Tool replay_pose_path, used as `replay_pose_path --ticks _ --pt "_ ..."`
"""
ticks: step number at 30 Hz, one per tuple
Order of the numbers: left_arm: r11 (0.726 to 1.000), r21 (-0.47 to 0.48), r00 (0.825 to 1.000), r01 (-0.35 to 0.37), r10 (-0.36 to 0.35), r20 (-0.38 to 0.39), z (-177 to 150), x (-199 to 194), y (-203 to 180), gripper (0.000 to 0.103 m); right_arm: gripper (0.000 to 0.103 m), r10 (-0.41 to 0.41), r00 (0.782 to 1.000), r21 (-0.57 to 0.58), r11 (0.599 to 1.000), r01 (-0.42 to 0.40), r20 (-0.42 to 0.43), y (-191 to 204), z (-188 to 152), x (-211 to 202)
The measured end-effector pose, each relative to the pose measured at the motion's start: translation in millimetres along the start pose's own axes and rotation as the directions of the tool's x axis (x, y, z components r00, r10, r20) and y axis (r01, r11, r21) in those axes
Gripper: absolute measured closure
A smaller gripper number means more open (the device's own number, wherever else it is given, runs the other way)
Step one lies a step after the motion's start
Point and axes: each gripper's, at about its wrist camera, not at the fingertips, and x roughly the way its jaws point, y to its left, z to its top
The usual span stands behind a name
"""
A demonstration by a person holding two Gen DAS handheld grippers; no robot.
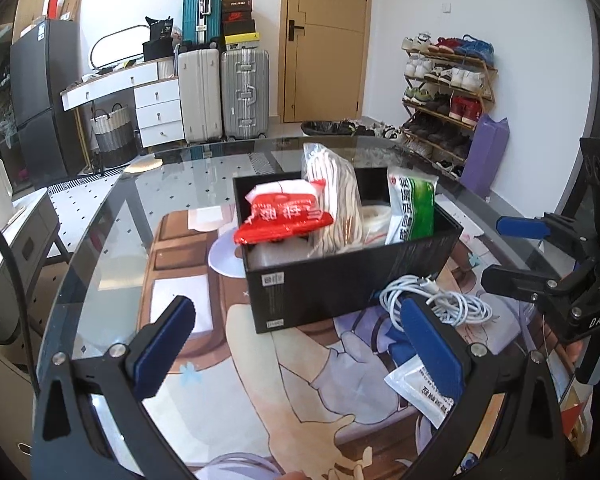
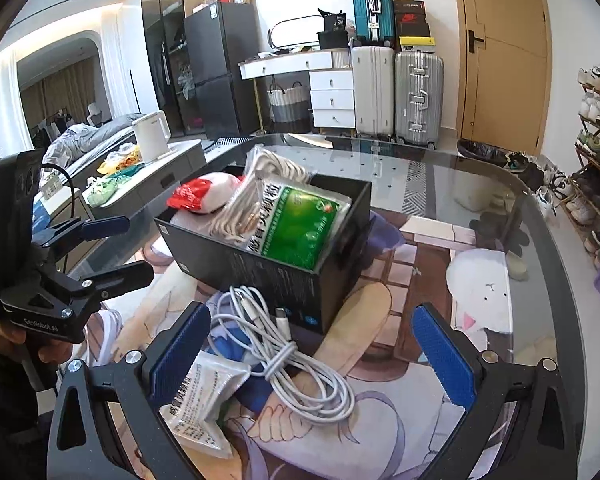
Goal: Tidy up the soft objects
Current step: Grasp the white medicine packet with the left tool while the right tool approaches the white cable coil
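A black box (image 1: pixel 324 288) (image 2: pixel 268 272) on the glass table holds a red packet (image 1: pixel 284 216) (image 2: pixel 188 196), a bag of striped cord (image 1: pixel 336 200) (image 2: pixel 252 196) and a green packet (image 1: pixel 412 208) (image 2: pixel 300 228). A coiled white cable (image 1: pixel 444 300) (image 2: pixel 300 368) and a white sachet (image 1: pixel 424 392) (image 2: pixel 204 404) lie on the table in front of the box. My left gripper (image 1: pixel 296 344) is open and empty, before the box. My right gripper (image 2: pixel 312 356) is open, its jaws either side of the cable, above it.
The round glass table (image 1: pixel 112 216) (image 2: pixel 480 184) covers a cartoon mat. Each gripper shows in the other's view: the right gripper (image 1: pixel 512 252) at the right edge, the left gripper (image 2: pixel 116 248) at the left. Suitcases, drawers and a shoe rack stand behind.
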Motion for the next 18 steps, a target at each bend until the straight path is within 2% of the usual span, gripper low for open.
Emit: replay_pose_path --ticks 18 --pt "0.998 0.066 0.999 0.016 -0.013 -0.045 -8 5 -17 0.000 0.001 0.006 0.994 0.021 1.000 -0.003 -0.109 -8 -11 24"
